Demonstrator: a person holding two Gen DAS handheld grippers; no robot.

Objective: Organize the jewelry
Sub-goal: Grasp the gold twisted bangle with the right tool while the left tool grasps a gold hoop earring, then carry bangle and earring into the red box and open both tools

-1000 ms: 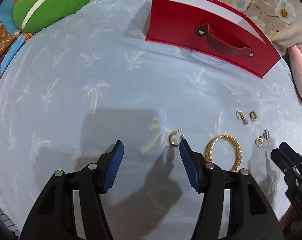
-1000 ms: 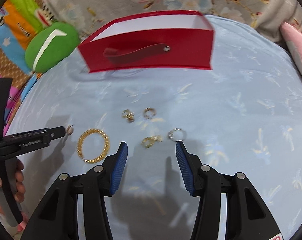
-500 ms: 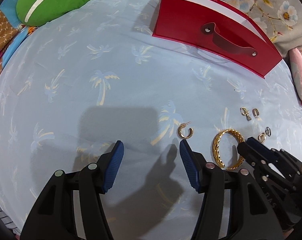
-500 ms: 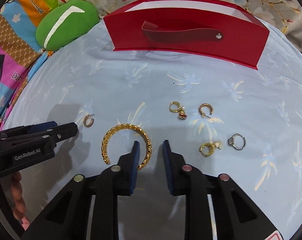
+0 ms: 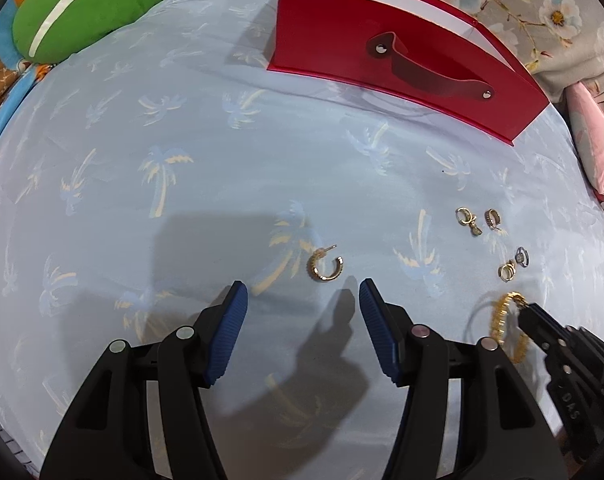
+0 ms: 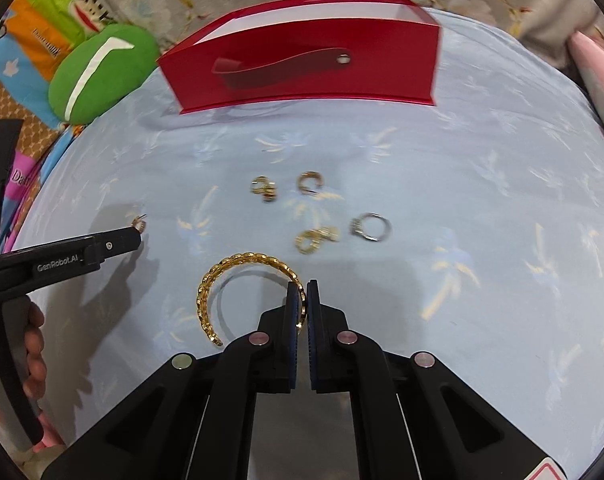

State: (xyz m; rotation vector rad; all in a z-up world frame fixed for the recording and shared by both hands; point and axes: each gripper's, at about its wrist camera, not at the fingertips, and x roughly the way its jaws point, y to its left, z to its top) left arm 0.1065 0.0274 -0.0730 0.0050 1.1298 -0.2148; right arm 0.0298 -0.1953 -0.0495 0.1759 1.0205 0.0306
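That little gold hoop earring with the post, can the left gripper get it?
Probably yes: the small gold hoop earring lies just ahead of the open left gripper, with only bare blue palm-print cloth between them.

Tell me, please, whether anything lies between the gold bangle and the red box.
Yes: with the right gripper shut on the gold bangle, four small pieces, a silver ring among them, lie on the cloth before the red box; none stands tall.

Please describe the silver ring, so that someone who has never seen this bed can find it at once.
Start at the red box standing at the back of the blue sheet. In front of it lie several small pieces. The silver ring is the rightmost, beside a gold earring; it alone is silver, the others being gold.
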